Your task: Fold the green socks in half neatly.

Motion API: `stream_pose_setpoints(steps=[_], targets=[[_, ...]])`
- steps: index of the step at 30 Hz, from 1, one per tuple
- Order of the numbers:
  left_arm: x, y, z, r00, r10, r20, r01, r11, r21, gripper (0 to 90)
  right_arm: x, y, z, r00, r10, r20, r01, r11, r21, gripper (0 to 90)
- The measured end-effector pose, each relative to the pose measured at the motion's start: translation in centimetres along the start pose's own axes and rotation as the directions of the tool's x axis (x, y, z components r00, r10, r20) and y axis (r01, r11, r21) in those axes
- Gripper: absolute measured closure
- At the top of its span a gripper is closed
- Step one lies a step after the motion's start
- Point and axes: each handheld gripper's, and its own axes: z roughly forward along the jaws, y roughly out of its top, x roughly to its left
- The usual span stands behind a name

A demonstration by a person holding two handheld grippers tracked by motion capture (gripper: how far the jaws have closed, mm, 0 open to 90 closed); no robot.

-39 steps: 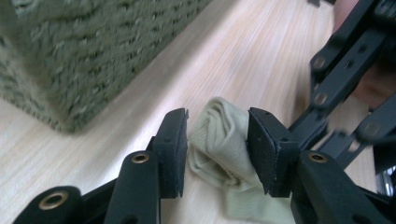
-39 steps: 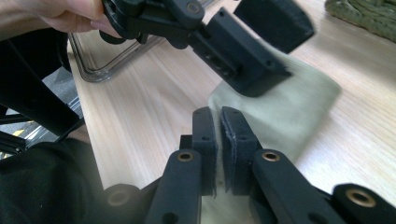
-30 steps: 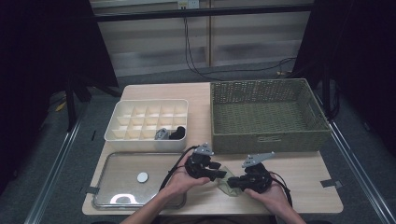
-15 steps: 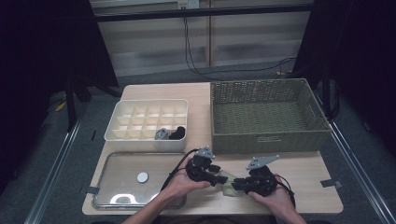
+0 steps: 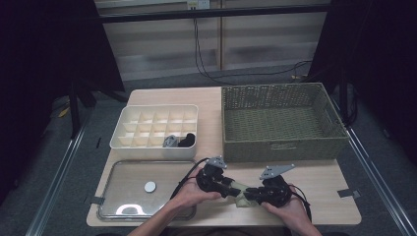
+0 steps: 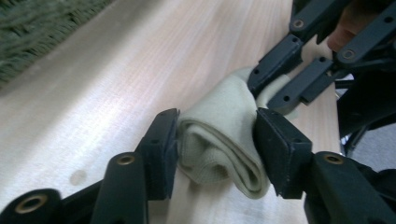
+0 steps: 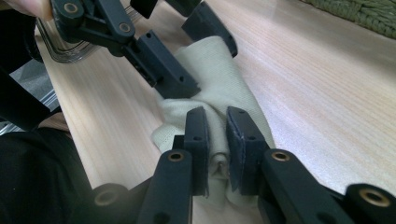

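Cloth: a pale, folded cloth (image 5: 240, 192) lies on the near edge of the table (image 5: 314, 177), between the two grippers, in front of the basket (image 5: 280, 120); it rests on the wood.
Left gripper: the left gripper (image 5: 227, 185) has its jaws clamped on the rolled end of the cloth (image 6: 219, 144), one jaw at each side of the fold.
Right gripper: the right gripper (image 5: 249, 193) pinches a thin fold of the cloth (image 7: 219, 100) between jaws that stand almost together.
Grippers: they face each other, tips near, each gripping its own end of the cloth.
Hands: the left hand (image 5: 189, 194) and right hand (image 5: 287, 209) come in from the near edge.
Tray: a white tray (image 5: 156, 128) of compartments stands at the left, with dark things in its near right cells.
Lid: a clear lid (image 5: 142, 189) lies flat in front of the tray, just left of the left hand.
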Motion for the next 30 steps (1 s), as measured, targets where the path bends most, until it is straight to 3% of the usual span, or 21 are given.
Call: stream_pose_setpoints(steps=[2, 3, 7, 8, 11, 16, 19, 22, 24, 25, 30], targets=[[-0.1, -0.1, 0.1, 0.9995, -0.003, 0.031, 0.003, 1.0000, -0.001, 54.0, 0.0, 0.0, 0.1, 1.0000, 0.005, 0.001, -0.005, 1.000, -0.004, 79.5], [-0.3, 0.0, 0.1, 0.9998, -0.001, 0.018, 0.000, 0.9999, 0.014, 54.9, 0.0, 0.0, 0.1, 1.0000, 0.008, 0.001, -0.008, 1.000, -0.005, 79.5], [-0.6, 0.0, 0.1, 0.9996, 0.002, 0.029, -0.003, 0.9991, 0.042, 60.8, -0.2, 0.1, 0.2, 1.0000, 0.006, -0.005, -0.006, 1.000, -0.010, 79.5], [-0.4, 0.0, 0.0, 0.9975, 0.004, 0.070, -0.008, 0.9985, 0.055, 62.7, -0.2, 0.1, 0.2, 1.0000, 0.005, -0.005, -0.005, 1.000, -0.010, 79.4], [-0.7, 0.1, 0.0, 0.9995, 0.000, 0.030, -0.002, 0.9985, 0.055, 66.3, -0.3, 0.1, 0.2, 1.0000, 0.006, -0.006, -0.006, 1.000, -0.013, 79.4], [-0.7, 0.2, -0.1, 0.9992, -0.008, 0.039, 0.007, 0.9992, 0.039, 68.5, -0.6, 0.1, 0.2, 0.9996, 0.012, -0.024, -0.013, 1.000, -0.025, 78.3], [-0.5, 0.6, -0.3, 0.9998, 0.010, 0.020, -0.011, 0.9990, 0.044, 68.8, -1.2, 0.1, 0.2, 0.9973, 0.039, -0.063, -0.041, 0.998, -0.037, 76.1], [-0.5, 0.7, -0.5, 1.0000, 0.001, 0.005, -0.001, 0.9992, 0.039, 68.8, -1.4, 0.2, 0.2, 0.9960, 0.050, -0.074, -0.053, 0.998, -0.045, 73.8], [-0.5, 0.8, -0.9, 0.9999, 0.004, -0.013, -0.003, 0.9983, 0.058, 69.0, -1.4, 0.2, 0.1, 0.9961, 0.049, -0.074, -0.053, 0.997, -0.050, 71.4], [-0.4, 0.7, -0.9, 1.0000, 0.003, 0.002, -0.003, 0.9991, 0.043, 69.1, -1.4, 0.3, 0.0, 0.9962, 0.049, -0.072, -0.052, 0.997, -0.051, 70.1], [0.0, 0.7, -1.5, 0.9999, -0.015, 0.001, 0.015, 0.9996, 0.023, 69.3, -1.5, 0.3, -0.4, 0.9977, 0.051, -0.046, -0.054, 0.997, -0.062, 62.1]])
